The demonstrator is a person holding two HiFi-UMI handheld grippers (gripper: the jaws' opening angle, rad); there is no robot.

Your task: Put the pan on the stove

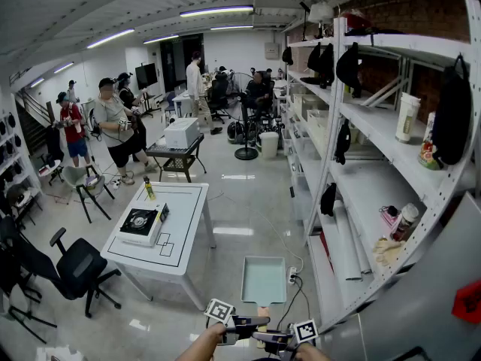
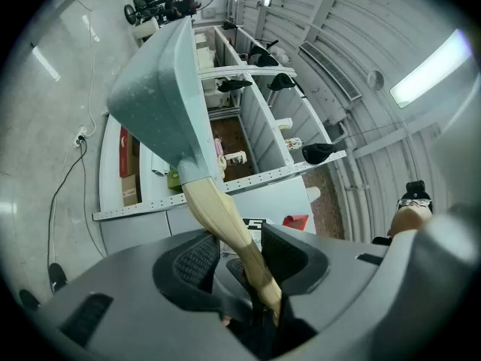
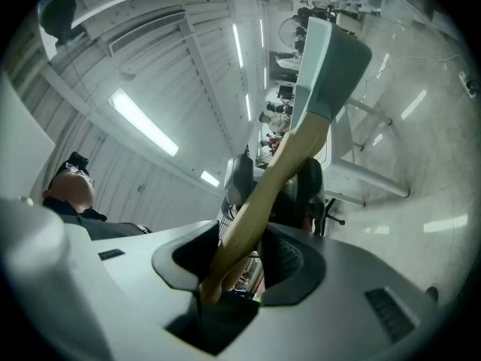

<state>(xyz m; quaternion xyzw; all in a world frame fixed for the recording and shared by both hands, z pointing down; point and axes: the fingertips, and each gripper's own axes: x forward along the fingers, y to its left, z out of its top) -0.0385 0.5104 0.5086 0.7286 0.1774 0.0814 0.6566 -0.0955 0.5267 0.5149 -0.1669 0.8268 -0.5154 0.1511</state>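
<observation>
both the left gripper and right gripper are clamped on the pan's wooden handle. the stove sits at the table's left edge, well apart.

The pan is matt pale green, its handle smooth light wood. The floor is glossy grey.
</observation>
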